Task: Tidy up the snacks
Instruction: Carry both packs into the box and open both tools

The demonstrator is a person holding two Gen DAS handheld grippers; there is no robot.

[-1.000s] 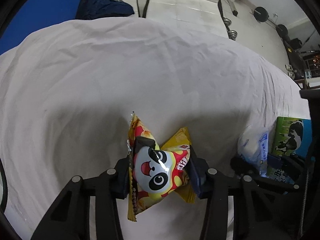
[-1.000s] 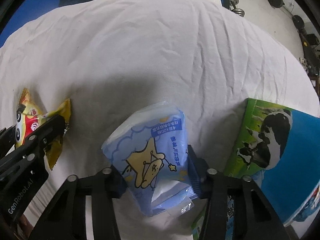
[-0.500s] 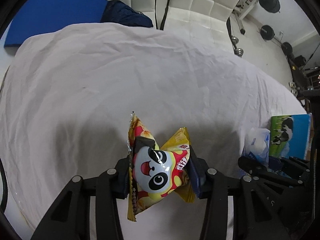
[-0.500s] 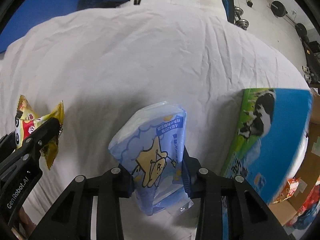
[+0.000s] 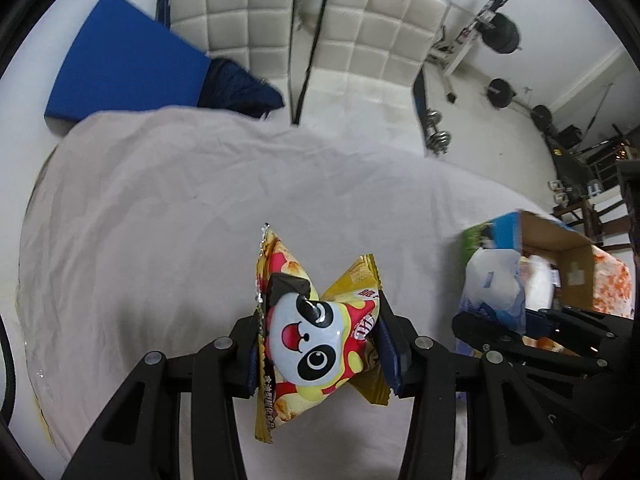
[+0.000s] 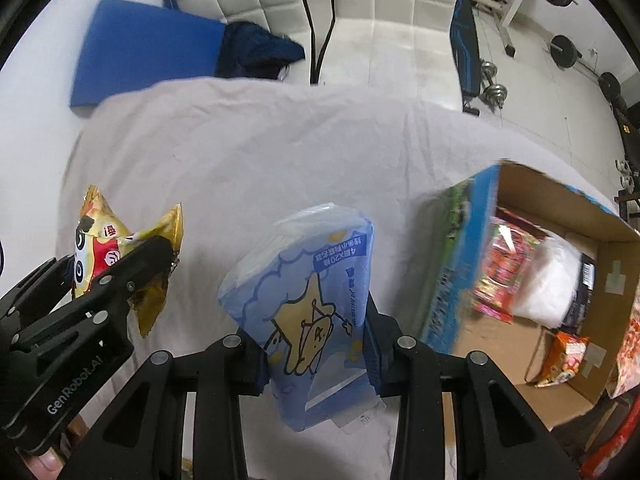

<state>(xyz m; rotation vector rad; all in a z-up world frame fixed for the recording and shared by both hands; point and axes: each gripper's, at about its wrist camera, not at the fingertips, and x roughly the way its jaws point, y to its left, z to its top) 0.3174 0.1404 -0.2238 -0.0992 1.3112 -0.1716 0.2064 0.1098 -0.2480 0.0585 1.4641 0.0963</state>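
Tools both clenched: left tool (image 5: 320, 344) grips panda snack (image 5: 316, 340), right tool (image 6: 316, 344) grips blue pack (image 6: 312, 304), both held above white tabletop (image 6: 240, 152); open box (image 6: 560, 280) with snacks at right.

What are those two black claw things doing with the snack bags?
A person is tidying snacks. The left gripper is clamped on a yellow foil bag with a panda face, and the right gripper is clamped on a pale blue packet with a cartoon star. Both hang above the white cloth, beside an open cardboard box already holding snacks.
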